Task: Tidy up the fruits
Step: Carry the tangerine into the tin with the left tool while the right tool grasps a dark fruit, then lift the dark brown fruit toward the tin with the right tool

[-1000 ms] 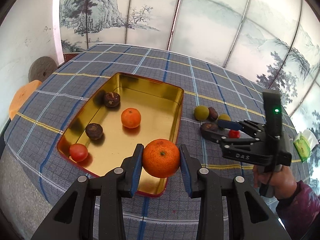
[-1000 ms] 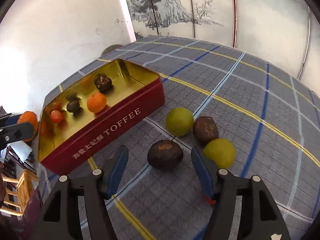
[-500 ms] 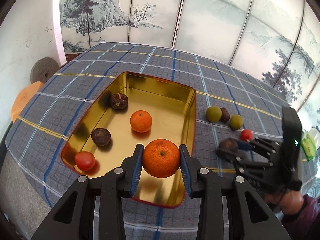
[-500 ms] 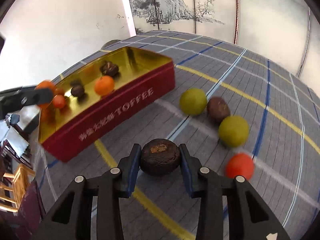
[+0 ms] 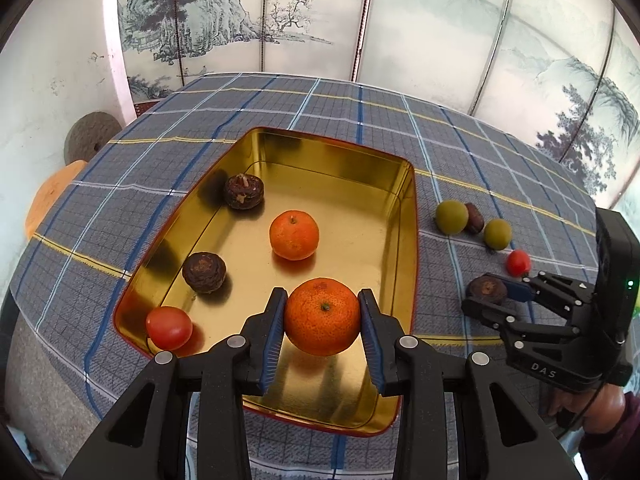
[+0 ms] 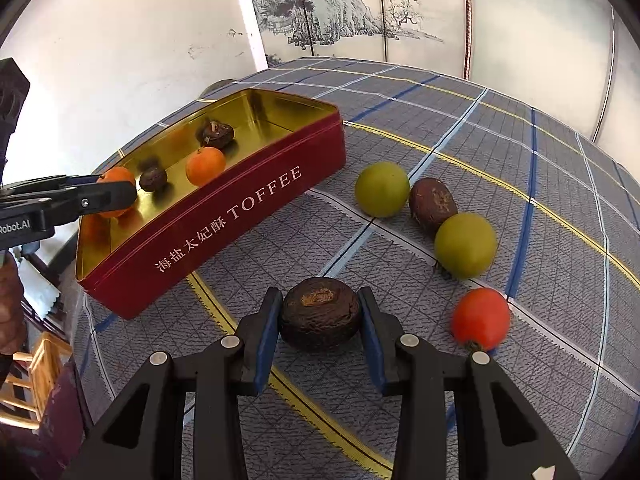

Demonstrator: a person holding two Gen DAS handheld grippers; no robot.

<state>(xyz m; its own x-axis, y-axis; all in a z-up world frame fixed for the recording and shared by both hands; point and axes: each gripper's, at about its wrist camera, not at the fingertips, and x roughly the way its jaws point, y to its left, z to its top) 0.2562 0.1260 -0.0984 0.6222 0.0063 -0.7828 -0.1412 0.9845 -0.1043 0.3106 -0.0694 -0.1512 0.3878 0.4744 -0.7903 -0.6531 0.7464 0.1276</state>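
My left gripper (image 5: 322, 316) is shut on an orange mandarin (image 5: 322, 317) and holds it above the near end of the gold-lined red toffee tin (image 5: 405, 184). In the tin lie another mandarin (image 5: 294, 234), two dark brown fruits (image 5: 243, 191) (image 5: 204, 272) and a red tomato (image 5: 169, 328). My right gripper (image 6: 320, 314) is shut on a dark brown fruit (image 6: 319, 312), just above the tablecloth to the right of the tin (image 6: 224, 216). It also shows in the left wrist view (image 5: 490, 292).
On the checked cloth right of the tin lie two green fruits (image 6: 382, 189) (image 6: 465, 246), a brown fruit (image 6: 432, 204) and a red tomato (image 6: 480, 319). A painted screen stands behind the table. A wooden chair (image 6: 36, 376) is at the left edge.
My right gripper closed on the dark brown fruit and lifted it slightly. My left gripper carried the mandarin further over the tin.
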